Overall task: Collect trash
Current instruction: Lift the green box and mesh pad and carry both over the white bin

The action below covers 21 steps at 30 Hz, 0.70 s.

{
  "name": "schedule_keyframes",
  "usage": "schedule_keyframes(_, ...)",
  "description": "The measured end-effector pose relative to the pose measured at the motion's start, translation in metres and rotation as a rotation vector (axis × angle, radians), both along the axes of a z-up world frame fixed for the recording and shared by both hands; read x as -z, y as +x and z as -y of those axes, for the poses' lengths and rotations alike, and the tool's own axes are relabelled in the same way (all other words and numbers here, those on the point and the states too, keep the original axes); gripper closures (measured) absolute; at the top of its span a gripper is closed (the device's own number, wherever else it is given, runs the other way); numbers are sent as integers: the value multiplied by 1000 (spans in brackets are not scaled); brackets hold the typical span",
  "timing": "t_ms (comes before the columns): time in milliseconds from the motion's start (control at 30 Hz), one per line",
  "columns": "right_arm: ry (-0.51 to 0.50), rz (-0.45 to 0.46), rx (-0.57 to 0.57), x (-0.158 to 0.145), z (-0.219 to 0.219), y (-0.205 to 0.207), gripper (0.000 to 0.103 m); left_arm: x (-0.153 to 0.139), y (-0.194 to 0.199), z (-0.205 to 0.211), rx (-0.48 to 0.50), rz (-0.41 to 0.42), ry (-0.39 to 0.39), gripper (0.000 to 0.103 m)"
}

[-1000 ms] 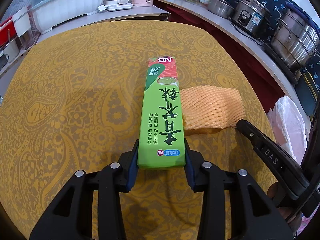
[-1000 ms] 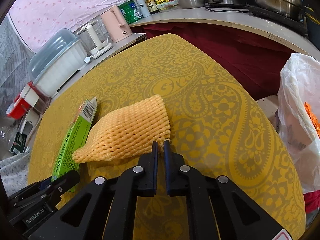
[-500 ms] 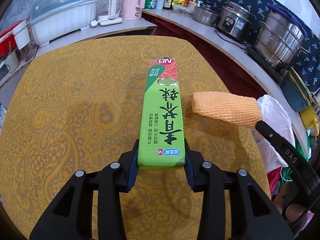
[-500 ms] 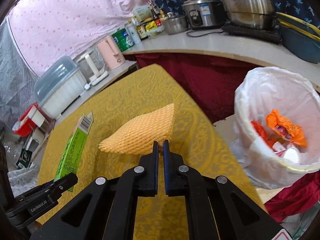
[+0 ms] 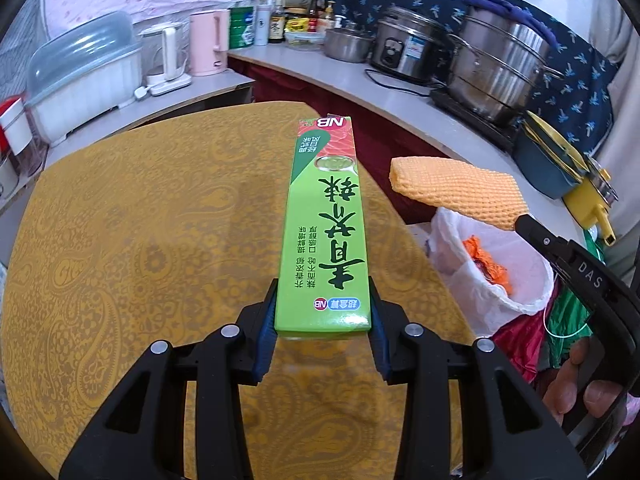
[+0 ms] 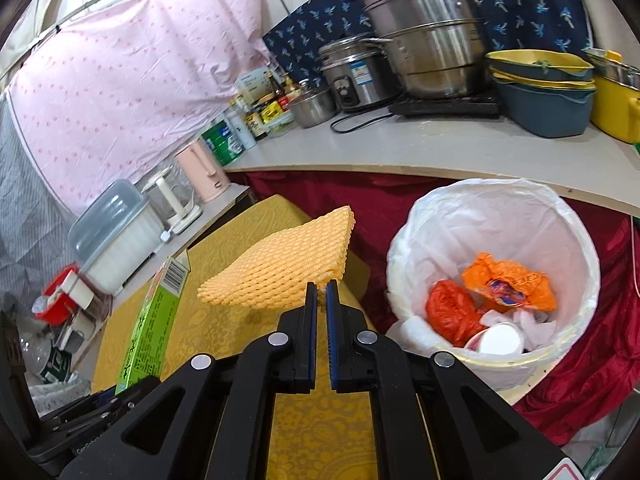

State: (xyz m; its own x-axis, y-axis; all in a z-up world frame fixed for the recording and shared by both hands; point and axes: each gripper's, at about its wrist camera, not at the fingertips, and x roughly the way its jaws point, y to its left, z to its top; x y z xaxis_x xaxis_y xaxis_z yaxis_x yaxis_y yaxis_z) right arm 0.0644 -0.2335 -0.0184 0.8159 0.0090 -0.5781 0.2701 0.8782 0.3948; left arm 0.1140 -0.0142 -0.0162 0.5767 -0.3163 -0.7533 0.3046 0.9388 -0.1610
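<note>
On the left sits a yellow table [image 5: 140,240] with a swirly pattern. The left gripper [image 5: 322,320] squeezes the near end of a long green box [image 5: 326,232] between its two fingers. The box is up in the air over the table and points away toward the counter [image 5: 400,92]. Next comes the orange foam net [image 6: 280,268]. The right gripper [image 6: 321,300] has its fingers almost closed and pinches one corner of the net. The net hangs in the air past the table edge, just beside the bin. On the right is the trash bin [image 6: 576,248] with a white bag in it. It holds orange wrappers [image 6: 508,284] and a white cup [image 6: 500,340].
</note>
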Motion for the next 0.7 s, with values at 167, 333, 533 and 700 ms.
schedule_keyframes(167, -1, 12, 60, -4, 26, -17, 98, -4, -8, 27, 59, 10, 1, 66)
schedule_keyframes(333, 2, 18, 126, -5, 55, -35, 98, -8, -14, 54, 123, 18, 7, 66)
schedule_keyframes(533, 11, 20, 215, -2, 95, -56, 98, -10, -23, 87, 198, 24, 12, 66)
schedule_keyframes(700, 22, 21, 276, 2, 124, -73, 98, -12, -31, 119, 263, 36, 21, 66)
